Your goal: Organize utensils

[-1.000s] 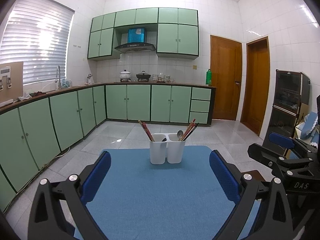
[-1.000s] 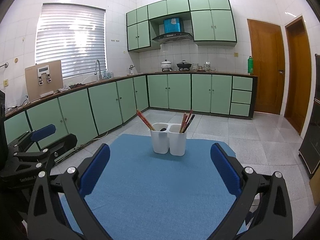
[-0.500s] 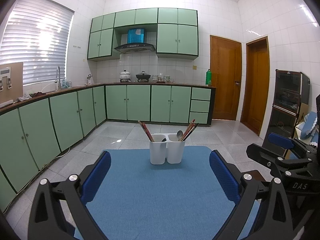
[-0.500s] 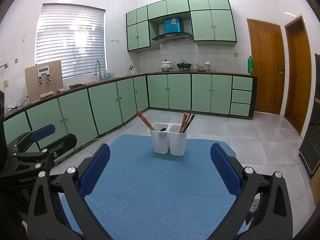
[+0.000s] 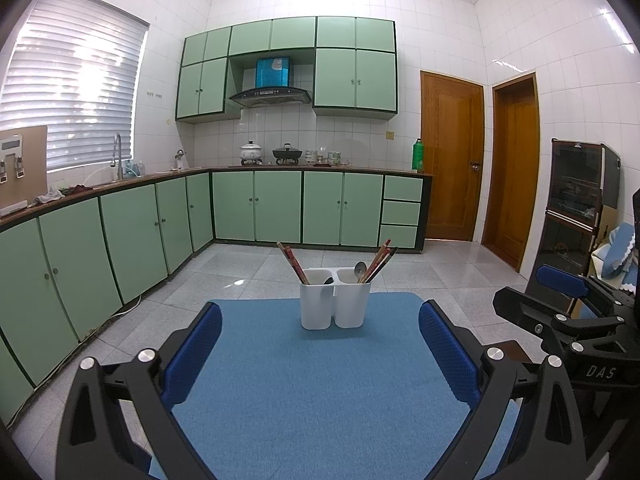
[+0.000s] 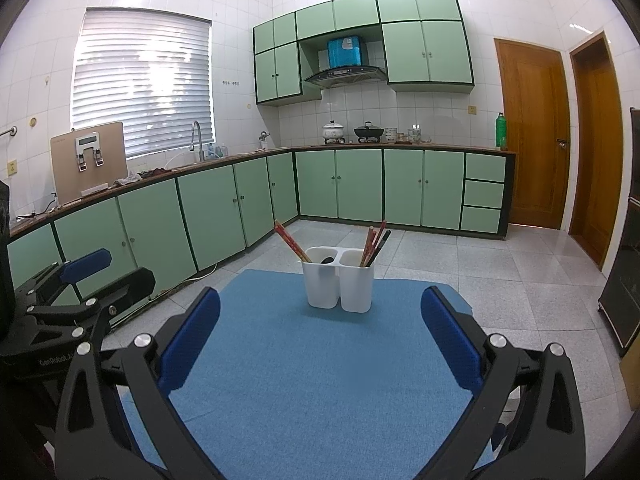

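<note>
A white two-compartment utensil holder [image 5: 334, 304] stands at the far end of the blue mat [image 5: 320, 392]; it also shows in the right wrist view [image 6: 339, 285]. Red chopsticks [image 5: 294, 263] and a dark spoon sit in its left cup. More chopsticks [image 5: 379, 261] and a metal spoon [image 5: 359, 270] sit in the right cup. My left gripper [image 5: 320, 340] is open and empty, well short of the holder. My right gripper [image 6: 320, 332] is open and empty too, and shows at the right in the left wrist view [image 5: 560, 312].
The mat covers a small table standing on a grey tiled floor [image 5: 440, 280]. Green cabinets [image 5: 160, 232] run along the left and back. A dark cabinet [image 5: 580, 208] stands at the right. The left gripper shows at the left in the right wrist view [image 6: 76, 292].
</note>
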Motion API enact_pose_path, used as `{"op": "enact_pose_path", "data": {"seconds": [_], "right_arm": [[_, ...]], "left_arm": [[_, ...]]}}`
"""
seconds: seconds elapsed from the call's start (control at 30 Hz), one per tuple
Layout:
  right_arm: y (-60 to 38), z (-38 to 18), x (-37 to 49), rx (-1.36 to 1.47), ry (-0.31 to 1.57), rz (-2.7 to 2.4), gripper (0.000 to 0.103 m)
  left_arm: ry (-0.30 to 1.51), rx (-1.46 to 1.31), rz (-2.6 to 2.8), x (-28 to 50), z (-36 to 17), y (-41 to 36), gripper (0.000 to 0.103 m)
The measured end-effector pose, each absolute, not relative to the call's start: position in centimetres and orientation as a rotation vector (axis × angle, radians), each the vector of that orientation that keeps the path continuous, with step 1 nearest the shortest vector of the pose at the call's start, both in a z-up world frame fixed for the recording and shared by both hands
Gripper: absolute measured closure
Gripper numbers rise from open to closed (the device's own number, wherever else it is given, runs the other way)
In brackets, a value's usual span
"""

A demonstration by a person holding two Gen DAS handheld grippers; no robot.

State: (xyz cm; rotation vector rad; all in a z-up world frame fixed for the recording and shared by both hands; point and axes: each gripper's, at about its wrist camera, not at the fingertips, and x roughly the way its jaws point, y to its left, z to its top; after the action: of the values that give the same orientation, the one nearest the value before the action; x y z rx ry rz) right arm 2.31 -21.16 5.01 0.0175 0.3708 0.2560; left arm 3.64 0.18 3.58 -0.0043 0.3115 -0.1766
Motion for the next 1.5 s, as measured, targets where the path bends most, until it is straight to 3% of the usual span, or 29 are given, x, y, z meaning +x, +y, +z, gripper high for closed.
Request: {"op": "enact_pose_path", "data": {"seconds": [1.5], "right_arm": [[-20.44, 5.09, 2.48, 0.015, 0.376, 0.261, 0.005]], "left_arm": [[0.309, -0.003, -0.171, 3.51, 3.64, 0.59, 0.006]]}}
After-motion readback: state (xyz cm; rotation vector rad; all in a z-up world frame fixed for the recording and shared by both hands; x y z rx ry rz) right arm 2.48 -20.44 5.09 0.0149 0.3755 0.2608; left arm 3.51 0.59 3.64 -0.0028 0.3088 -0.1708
